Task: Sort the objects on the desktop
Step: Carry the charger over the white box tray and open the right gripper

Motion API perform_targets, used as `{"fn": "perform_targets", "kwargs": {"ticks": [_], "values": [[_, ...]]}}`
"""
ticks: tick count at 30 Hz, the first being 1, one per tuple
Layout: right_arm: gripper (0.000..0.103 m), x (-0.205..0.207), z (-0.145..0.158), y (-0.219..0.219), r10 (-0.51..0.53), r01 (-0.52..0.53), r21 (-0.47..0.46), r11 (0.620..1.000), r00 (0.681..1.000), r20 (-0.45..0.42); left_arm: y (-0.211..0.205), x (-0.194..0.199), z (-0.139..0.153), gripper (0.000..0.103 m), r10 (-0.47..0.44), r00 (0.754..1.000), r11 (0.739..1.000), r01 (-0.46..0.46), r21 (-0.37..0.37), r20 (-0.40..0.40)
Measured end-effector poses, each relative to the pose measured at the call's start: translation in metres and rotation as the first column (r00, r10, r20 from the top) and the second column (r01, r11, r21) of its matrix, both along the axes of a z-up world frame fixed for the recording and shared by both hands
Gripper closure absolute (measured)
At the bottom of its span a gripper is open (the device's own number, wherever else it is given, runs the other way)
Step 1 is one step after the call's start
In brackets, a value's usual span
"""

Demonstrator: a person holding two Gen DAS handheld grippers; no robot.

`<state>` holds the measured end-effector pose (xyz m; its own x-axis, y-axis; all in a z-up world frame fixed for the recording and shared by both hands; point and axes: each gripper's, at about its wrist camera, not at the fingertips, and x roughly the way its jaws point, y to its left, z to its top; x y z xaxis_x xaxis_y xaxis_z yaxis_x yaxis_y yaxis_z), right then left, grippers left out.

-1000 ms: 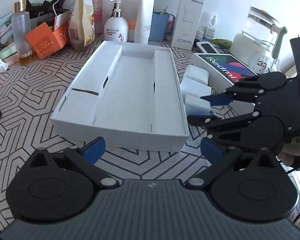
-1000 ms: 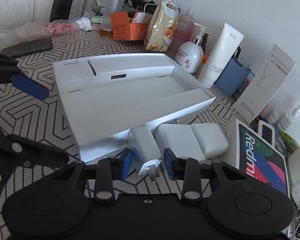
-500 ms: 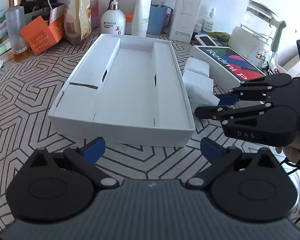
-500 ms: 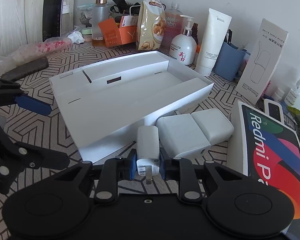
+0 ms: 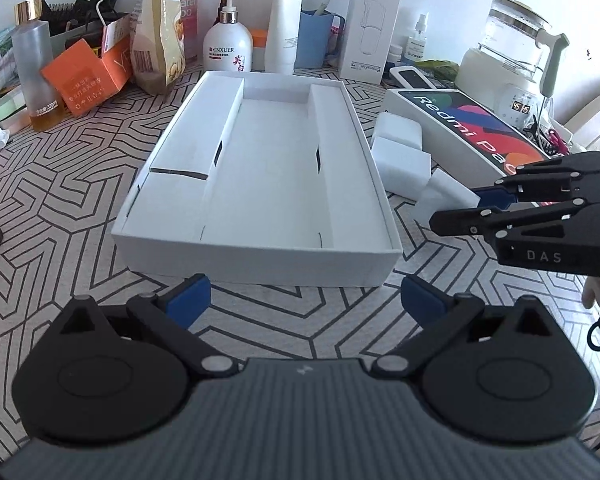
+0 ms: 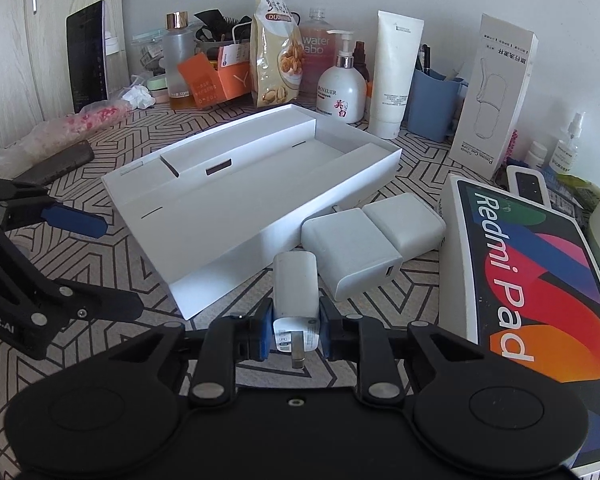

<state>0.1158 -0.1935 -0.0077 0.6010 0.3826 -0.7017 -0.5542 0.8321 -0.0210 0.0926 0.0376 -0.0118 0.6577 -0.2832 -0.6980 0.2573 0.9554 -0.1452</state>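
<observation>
The right claw (image 6: pixel 296 334) is now being pressed onto a small white charger (image 6: pixel 295 296), whose prong end is being pinched between the blue pads (image 6: pixel 262 334). A second ago the same claw was standing spread on either side of that charger; half a second ago it was already closing on it. In the left wrist view the charger (image 5: pixel 446 194) is being seen tilted off the tabletop (image 5: pixel 60 200), with its far end pointing up, so a lift is being judged as under way rather than a mere grip.

The left claw (image 5: pixel 306 300) is being held spread and empty, low in front of the near wall of the white tray (image 5: pixel 260 256), much as it was a second ago.

Just beyond the held charger, two larger white chargers (image 6: pixel 354 260) are lying side by side, touching each other, between the tray and the Redmi box (image 6: pixel 532 264). The tray's compartments are showing nothing inside.

For the task, this is being read as one charger being taken out of the loose group beside the tray. A compartment of the tray is being judged its likely place, though the pictures are not settling which one. The grip is sitting near one end, so some swinging is being expected.

Farther back, bottles (image 6: pixel 342 88) and cartons are standing along the wall.
</observation>
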Motion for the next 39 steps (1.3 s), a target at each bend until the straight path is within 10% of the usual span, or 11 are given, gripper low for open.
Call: {"fn": "perform_targets", "kwargs": {"ticks": [16, 22, 39], "values": [[0.077, -0.013, 0.024, 0.019, 0.020, -0.021, 0.079, 0.997, 1.000, 0.008, 0.013, -0.016, -0.003, 0.000, -0.011, 1.000, 0.999, 0.010, 0.037, 0.022], [0.077, -0.004, 0.033, 0.040, 0.061, -0.061, 0.092, 0.994, 0.998, 0.000, 0.023, -0.005, -0.004, 0.000, -0.067, 0.996, 0.994, 0.063, -0.087, -0.050], [0.077, 0.049, 0.010, 0.106, 0.229, -0.205, 0.152, 0.967, 0.960, -0.160, 0.043, -0.010, -0.011, 0.000, -0.015, 1.000, 1.000, 0.015, -0.003, -0.016]]}}
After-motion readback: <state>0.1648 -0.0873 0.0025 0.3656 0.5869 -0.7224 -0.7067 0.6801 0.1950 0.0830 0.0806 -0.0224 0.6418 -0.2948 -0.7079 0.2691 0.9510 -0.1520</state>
